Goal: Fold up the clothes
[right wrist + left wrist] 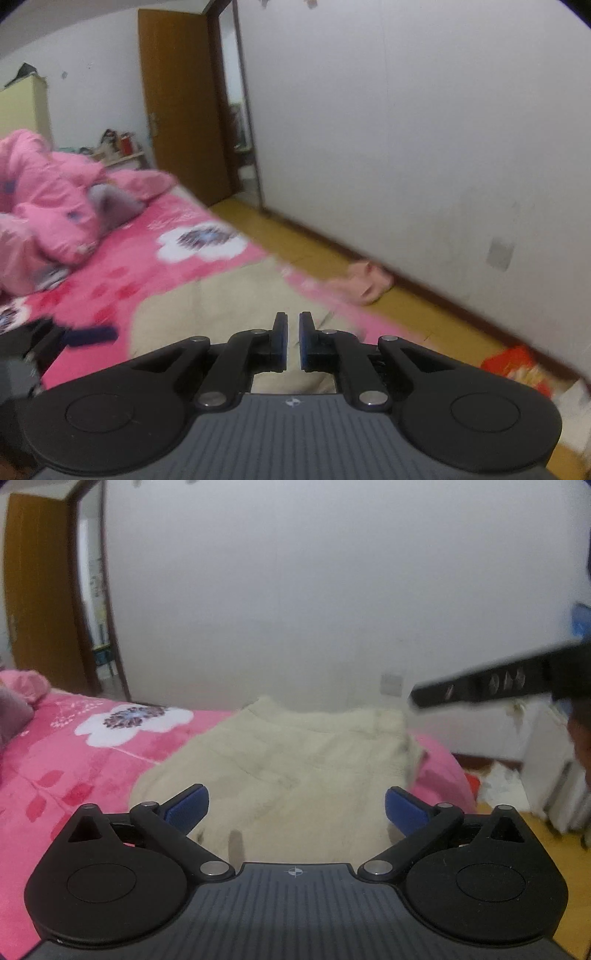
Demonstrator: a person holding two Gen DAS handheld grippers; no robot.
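Now we hold the left gripper (295, 806) jaws wide apart | right gripper (293, 341) jaws nearly together, nothing between | cream garment (288, 760) lies mid-frame on the pink bedspread (74, 760), below both grippers.

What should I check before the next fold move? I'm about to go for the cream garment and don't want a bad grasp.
1. Left hand-held gripper open for a grasp: ok, blue pads spread wide with nothing between them.
2. Right hand-held gripper open: not ok, pads nearly together with only a narrow gap and no cloth in it.
3. Cream garment lying on the pink floral bedspread: ok, spread ahead of the left gripper.
4. Garment fully on the bed: cannot tell, its far edge lies near the bed's edge.
5. Garment smooth: cannot tell, views are blurred.
6. Pink jacket apart from the garment: ok.
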